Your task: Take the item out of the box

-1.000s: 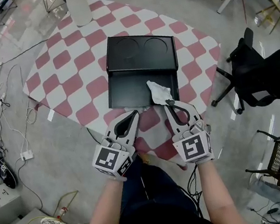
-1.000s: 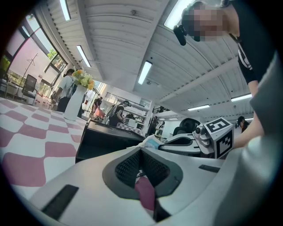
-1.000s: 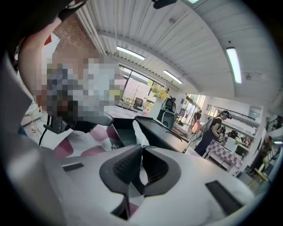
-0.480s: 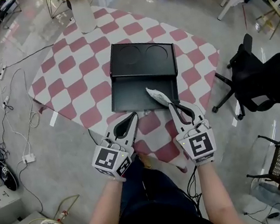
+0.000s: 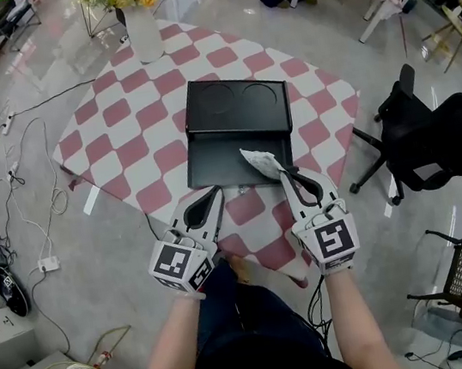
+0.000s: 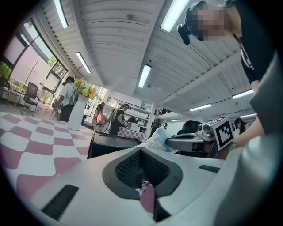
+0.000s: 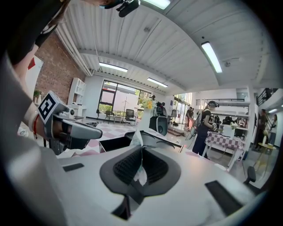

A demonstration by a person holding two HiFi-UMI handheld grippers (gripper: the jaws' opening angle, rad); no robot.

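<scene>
The right claw (image 5: 285, 176) pinches a crumpled white bag (image 5: 261, 162) over the near right corner of the open black box (image 5: 218, 159) on the checkered table (image 5: 118, 128), the left claw (image 5: 213, 193) alongside, pressed together and empty.

Left gripper (image 6: 141, 150) jaws together, nothing between them. Past them, black box (image 6: 108, 148) on pink-and-white checked bench (image 6: 26, 145). Crumpled white item (image 6: 157, 139) with a blue patch sits at the tip of the right gripper (image 6: 171, 141), above the box's right side. White vase (image 6: 76, 117) with yellow flowers far left. People in background.
</scene>
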